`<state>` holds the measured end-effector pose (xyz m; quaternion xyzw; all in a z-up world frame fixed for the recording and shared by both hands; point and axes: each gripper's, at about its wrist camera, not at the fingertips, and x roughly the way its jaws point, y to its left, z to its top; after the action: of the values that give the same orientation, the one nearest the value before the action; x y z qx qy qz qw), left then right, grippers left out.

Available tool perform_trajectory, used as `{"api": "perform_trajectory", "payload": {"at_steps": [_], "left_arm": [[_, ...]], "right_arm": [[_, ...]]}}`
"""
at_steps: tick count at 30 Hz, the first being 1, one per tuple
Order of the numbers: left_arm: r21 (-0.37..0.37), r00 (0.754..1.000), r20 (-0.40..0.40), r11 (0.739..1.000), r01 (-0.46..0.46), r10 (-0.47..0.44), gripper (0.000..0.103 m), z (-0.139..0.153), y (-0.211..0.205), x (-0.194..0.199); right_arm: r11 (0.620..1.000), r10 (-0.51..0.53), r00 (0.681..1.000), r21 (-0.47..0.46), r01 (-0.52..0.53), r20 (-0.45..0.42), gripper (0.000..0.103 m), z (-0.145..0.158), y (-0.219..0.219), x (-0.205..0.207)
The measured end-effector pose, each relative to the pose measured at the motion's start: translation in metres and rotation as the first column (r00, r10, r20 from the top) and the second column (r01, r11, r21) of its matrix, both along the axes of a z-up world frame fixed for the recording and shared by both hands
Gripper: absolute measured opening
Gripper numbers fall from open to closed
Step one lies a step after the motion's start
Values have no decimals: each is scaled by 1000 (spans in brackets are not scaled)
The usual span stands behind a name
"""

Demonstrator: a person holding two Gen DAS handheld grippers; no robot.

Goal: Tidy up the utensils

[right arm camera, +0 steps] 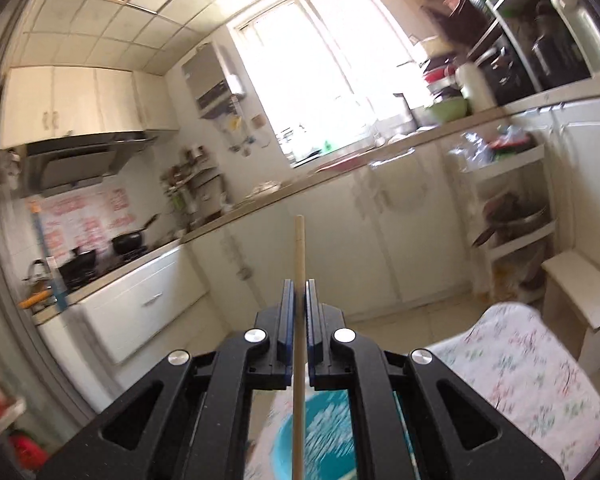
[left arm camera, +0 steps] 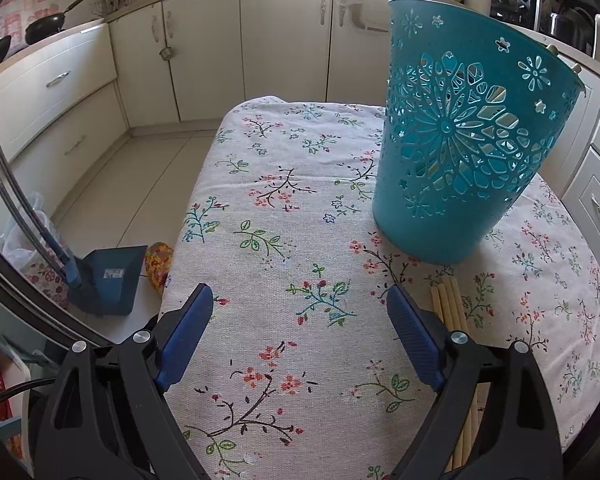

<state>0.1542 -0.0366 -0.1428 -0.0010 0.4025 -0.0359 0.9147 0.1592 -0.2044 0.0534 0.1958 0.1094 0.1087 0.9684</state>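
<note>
A teal perforated basket [left arm camera: 460, 136] stands upright on the floral tablecloth [left arm camera: 284, 216], at the right of the left wrist view. Just in front of it lie several pale wooden chopsticks [left arm camera: 450, 304], running under my left gripper's right finger. My left gripper [left arm camera: 300, 300] hangs open over bare cloth, nothing between its blue pads. In the right wrist view my right gripper [right arm camera: 299, 292] is shut on a single chopstick [right arm camera: 299, 248], which sticks out ahead and trails back below. It is raised high, with the blurred teal basket [right arm camera: 324, 432] seen beneath it.
White kitchen cabinets [left arm camera: 260, 40] and a worktop ring the table. A blue dustpan [left arm camera: 108, 280] sits on the floor at the left. A white stool [right arm camera: 580, 296] stands beyond the table's far end, and a shelf rack [right arm camera: 512, 200] lies at the right.
</note>
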Motion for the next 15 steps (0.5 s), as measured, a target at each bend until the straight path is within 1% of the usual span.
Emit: {"api": "perform_trajectory", "payload": {"at_steps": [4, 8, 10, 12, 13, 14, 15], "left_arm": [[-11, 1000, 2, 1000, 2, -2, 85, 0, 2, 0], [-18, 1000, 4, 1000, 4, -4, 85, 0, 5, 0], [-21, 1000, 3, 1000, 3, -3, 85, 0, 6, 0], [-23, 1000, 3, 1000, 3, -3, 85, 0, 7, 1], [-24, 1000, 2, 1000, 1, -1, 85, 0, 7, 1], [-24, 1000, 2, 1000, 0, 0, 85, -1, 7, 1], [-25, 1000, 1, 1000, -1, 1, 85, -1, 8, 1]], "right_arm": [[997, -53, 998, -53, 51, -44, 6, -20, 6, 26], [993, -50, 994, -115, 39, -93, 7, -37, 12, 31], [990, -39, 995, -139, 25, -96, 7, -41, 16, 24], [981, -27, 994, -193, 7, -102, 8, -42, 24, 13], [978, -22, 995, -211, 1, -98, 11, -41, 27, 11], [970, -15, 996, -244, -6, -87, 13, -40, 32, 1], [964, -5, 997, -265, -17, -83, 14, -38, 35, -5]]}}
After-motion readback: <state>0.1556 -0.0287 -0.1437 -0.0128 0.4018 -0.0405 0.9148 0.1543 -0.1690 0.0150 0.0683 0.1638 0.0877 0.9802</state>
